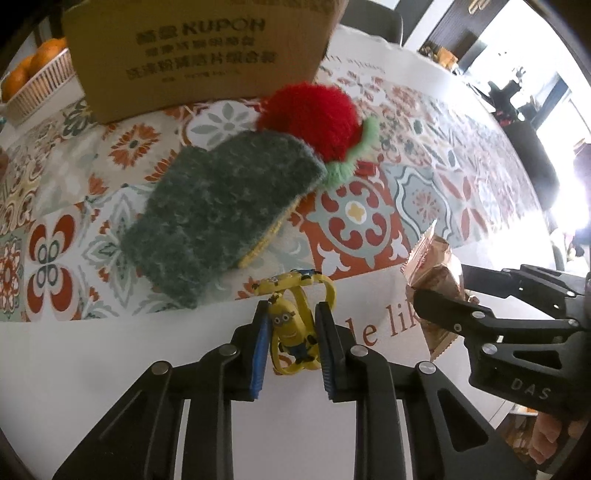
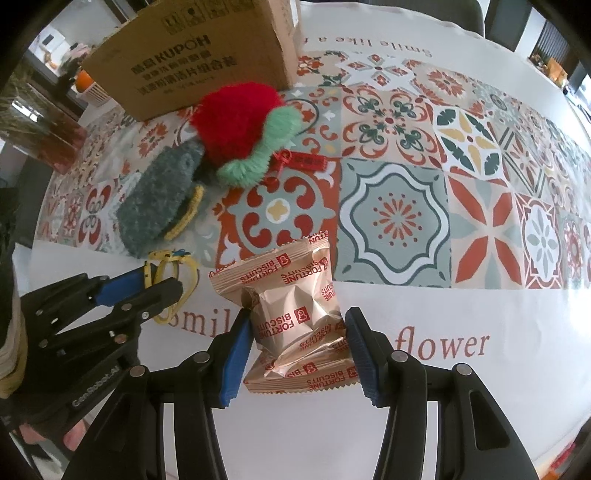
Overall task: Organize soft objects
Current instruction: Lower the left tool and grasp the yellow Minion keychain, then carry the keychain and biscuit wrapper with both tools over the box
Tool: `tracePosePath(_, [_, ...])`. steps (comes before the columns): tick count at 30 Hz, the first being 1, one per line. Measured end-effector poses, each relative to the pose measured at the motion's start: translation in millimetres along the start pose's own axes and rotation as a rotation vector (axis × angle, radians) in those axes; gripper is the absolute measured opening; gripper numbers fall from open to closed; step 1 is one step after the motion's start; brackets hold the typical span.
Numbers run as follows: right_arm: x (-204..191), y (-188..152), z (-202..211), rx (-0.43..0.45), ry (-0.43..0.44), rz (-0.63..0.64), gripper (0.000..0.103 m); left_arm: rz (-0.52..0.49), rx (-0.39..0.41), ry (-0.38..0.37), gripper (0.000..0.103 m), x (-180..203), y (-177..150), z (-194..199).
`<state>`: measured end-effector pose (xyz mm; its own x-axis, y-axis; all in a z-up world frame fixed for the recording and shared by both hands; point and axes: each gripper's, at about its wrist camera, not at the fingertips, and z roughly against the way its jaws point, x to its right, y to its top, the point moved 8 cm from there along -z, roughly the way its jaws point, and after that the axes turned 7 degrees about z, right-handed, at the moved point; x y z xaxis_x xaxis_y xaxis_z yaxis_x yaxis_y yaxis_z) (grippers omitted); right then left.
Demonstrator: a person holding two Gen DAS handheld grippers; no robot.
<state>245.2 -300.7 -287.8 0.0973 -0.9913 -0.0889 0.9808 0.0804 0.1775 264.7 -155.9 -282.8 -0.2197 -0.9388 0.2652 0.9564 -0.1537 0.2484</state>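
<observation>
A cardboard box [image 1: 192, 55] stands at the far side of the tablecloth [image 2: 480, 206]; its inside cannot be seen from either wrist. Left of it, a basket [image 1: 40, 86] holds oranges [image 1: 35, 66].

Just in front of the box lies a red pompom [image 1: 310, 118] with a green fringe, touching a grey-green scrub pad [image 1: 225, 210] that rests tilted beside it. A small red tag [image 2: 306, 161] lies by the fringe.

The left gripper [image 1: 291, 341] has its blue pads pressed onto a yellow wristband [image 1: 293, 325] with a cartoon figure, at the white border of the cloth. The right gripper [image 2: 299, 354] is clamped on a gold biscuit packet [image 2: 291, 306], which seems lifted a little, though the view is poor for height. The two grippers sit close side by side.

To the right the patterned cloth is open; the pad and pompom lie between the grippers and the box. The table's far edge shows beyond, with chairs [image 1: 373, 18] behind it.
</observation>
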Motion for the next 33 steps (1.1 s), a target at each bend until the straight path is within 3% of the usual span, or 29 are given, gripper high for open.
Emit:
tracePosePath(15, [-32.2,38.6,40.1,0.130,0.025,0.021,0.052,0.038,0.161,0.001,0.025,-20.4,32.4,60.6])
tracePosePath(33, [-73.8,107.4,108.4,0.350,0.048,0.030,0.052,-0.017,0.371,0.017,0.025,-41.3,98.9,145.7])
